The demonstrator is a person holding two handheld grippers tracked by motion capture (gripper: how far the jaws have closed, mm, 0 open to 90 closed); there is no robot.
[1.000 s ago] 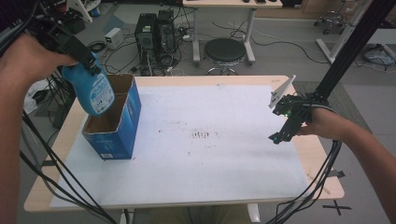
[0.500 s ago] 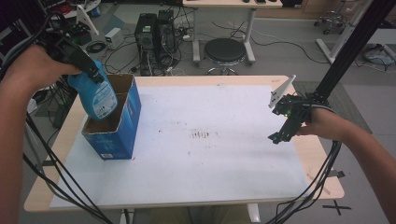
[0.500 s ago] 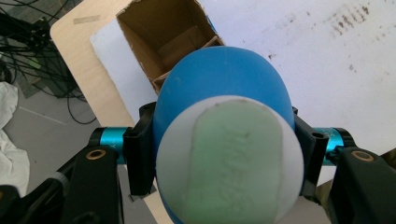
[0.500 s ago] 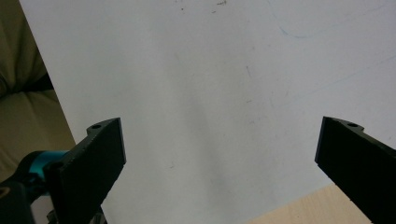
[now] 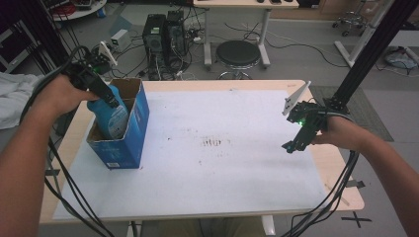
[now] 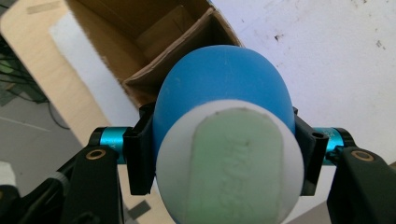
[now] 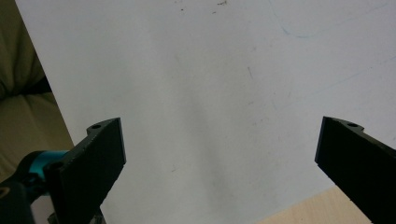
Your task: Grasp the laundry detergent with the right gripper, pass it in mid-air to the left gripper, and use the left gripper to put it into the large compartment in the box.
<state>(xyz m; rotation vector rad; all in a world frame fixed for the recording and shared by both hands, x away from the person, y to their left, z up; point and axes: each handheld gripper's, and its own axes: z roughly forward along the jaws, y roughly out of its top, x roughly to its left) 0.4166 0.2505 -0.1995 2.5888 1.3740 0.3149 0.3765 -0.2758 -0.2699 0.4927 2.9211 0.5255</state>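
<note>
Your left gripper [image 5: 101, 91] clamps blue plastic bottle [image 5: 111, 116] | now lowered into far-left blue cardboard box [image 5: 129, 143] | release next | right gripper [image 5: 300, 132] wide, empty

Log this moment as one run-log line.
left gripper: shut on blue bottle, lowering into blue box | right gripper: open, empty, over white mat

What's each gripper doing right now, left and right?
Left gripper: shut on the blue bottle, partly inside the blue box.
Right gripper: open, holding nothing.
</note>
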